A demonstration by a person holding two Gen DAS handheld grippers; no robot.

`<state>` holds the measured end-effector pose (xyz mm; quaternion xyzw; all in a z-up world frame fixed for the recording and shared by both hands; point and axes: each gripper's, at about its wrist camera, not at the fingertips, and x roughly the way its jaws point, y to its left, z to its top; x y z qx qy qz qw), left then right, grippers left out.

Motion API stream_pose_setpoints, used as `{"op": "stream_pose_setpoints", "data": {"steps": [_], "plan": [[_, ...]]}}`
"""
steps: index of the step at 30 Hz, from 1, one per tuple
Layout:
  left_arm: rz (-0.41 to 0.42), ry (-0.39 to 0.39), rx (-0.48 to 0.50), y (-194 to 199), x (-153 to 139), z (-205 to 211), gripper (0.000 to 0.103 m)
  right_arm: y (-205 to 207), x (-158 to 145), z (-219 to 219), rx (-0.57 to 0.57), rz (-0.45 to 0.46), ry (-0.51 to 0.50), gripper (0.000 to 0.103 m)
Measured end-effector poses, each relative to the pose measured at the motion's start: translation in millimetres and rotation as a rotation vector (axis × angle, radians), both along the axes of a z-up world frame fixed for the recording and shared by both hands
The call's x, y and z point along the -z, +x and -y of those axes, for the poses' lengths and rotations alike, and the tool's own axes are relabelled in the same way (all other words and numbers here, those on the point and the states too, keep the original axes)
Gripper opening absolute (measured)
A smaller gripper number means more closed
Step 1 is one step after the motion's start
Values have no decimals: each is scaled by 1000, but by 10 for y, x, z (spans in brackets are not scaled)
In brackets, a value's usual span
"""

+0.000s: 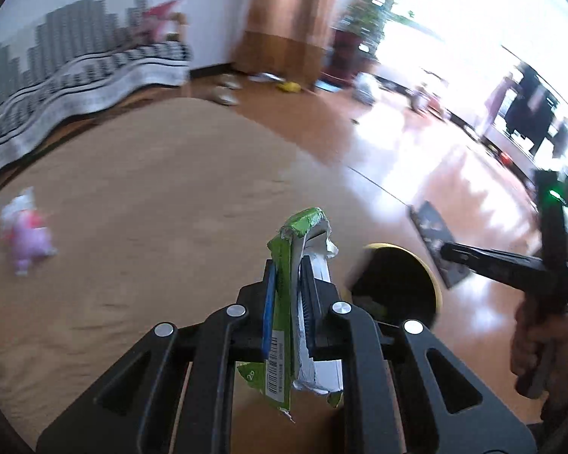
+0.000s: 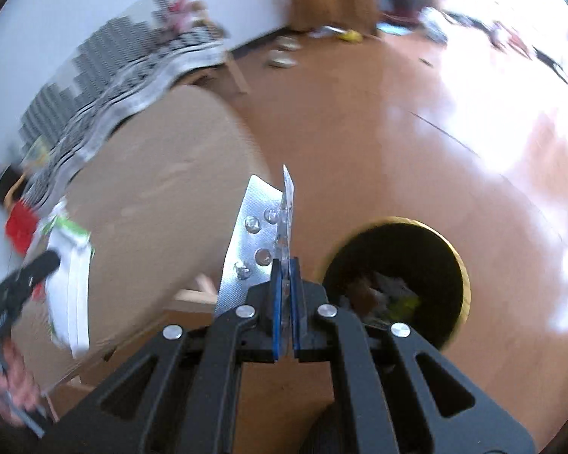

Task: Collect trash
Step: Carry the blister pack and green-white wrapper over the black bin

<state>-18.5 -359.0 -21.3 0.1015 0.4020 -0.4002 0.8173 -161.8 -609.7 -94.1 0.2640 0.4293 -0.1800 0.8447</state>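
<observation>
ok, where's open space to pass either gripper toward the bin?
Bare wood floor runs wide beyond and right of the bin. The brown table top is bare between the pink toy and its right edge. Crowded: clutter on the floor by the far wall.

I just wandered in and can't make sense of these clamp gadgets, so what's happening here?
A person is tidying up litter with a handheld gripper in each hand. The left gripper is clamped on a torn green and white carton. The right gripper is clamped on a silver pill pack. Both hang near an open bin on the wooden floor, which already has rubbish inside. Neither piece has been dropped in yet.
</observation>
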Motion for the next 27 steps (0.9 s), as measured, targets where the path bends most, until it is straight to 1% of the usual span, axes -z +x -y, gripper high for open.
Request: {"op": "stream_pose_setpoints", "data": {"steps": [1,2,5,7,9,13,16,20,27], "plan": [[-4,0,23,-72,31,108,12,-56,60,84,21,-16,7,5],[-8,2,51,-161,74,250,12,-154,162,220,53,-56,16,5],[-22,18,116,-374,228,598,12,-311,372,468,100,-122,43,5],[-32,36,144,-472,342,790,12,-404,506,551,121,-158,54,5],[-40,48,160,-511,425,923,12,-443,571,620,130,-177,66,5],[-58,63,172,-481,567,1138,12,-535,624,724,142,-179,84,5],[-75,68,171,-368,657,1231,12,-547,637,749,150,-170,95,5],[-89,72,170,-377,722,1316,12,-483,598,751,149,-161,95,5],[-109,68,169,-317,796,1370,12,-503,566,780,160,-131,98,5]]}}
